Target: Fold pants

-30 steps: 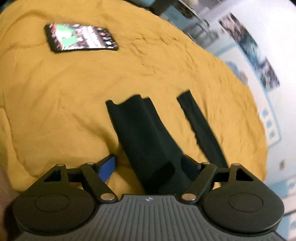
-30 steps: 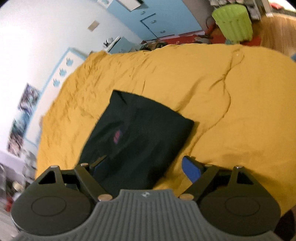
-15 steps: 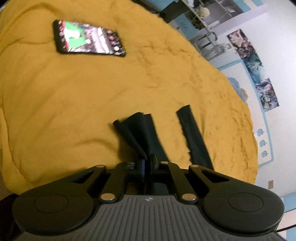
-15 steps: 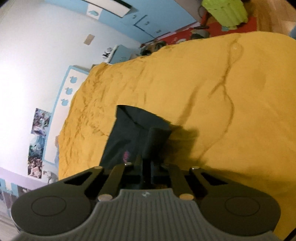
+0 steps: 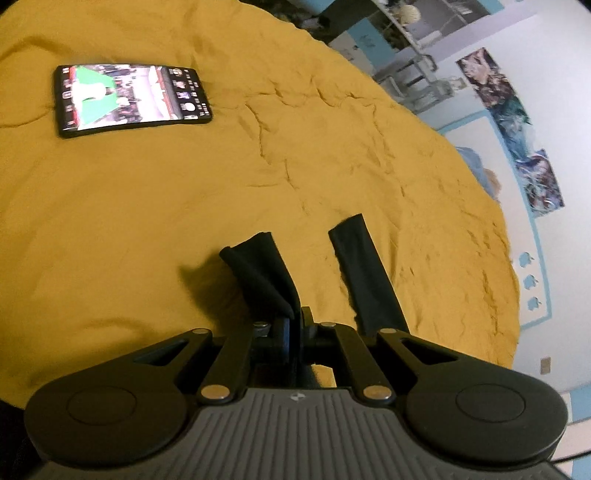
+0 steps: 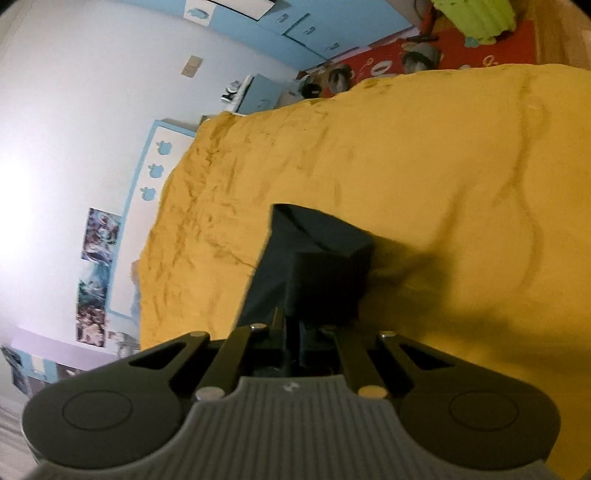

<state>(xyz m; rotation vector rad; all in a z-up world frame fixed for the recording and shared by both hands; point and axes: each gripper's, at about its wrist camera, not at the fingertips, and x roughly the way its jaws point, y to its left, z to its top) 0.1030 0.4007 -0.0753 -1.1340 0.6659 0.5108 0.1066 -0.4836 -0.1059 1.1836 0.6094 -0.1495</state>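
Black pants lie on a yellow bedspread (image 5: 147, 206). In the left wrist view my left gripper (image 5: 294, 321) is shut on one pant leg (image 5: 264, 273), lifted off the bed; the other leg (image 5: 364, 277) lies flat to its right. In the right wrist view my right gripper (image 6: 293, 328) is shut on the waist end of the pants (image 6: 321, 266), which is raised and folded over in front of the fingers. The cloth between the two grippers is hidden.
A phone (image 5: 129, 98) with a lit screen lies on the bedspread at the far left. The bed's edge meets a white and blue wall (image 5: 535, 258) on the right. Blue drawers (image 6: 314, 33), a red mat and a green stool (image 6: 476, 14) stand beyond the bed.
Both grippers were open over the flat pants a second ago; both have closed on the cloth and lifted it, bunching the leg and the waist end.
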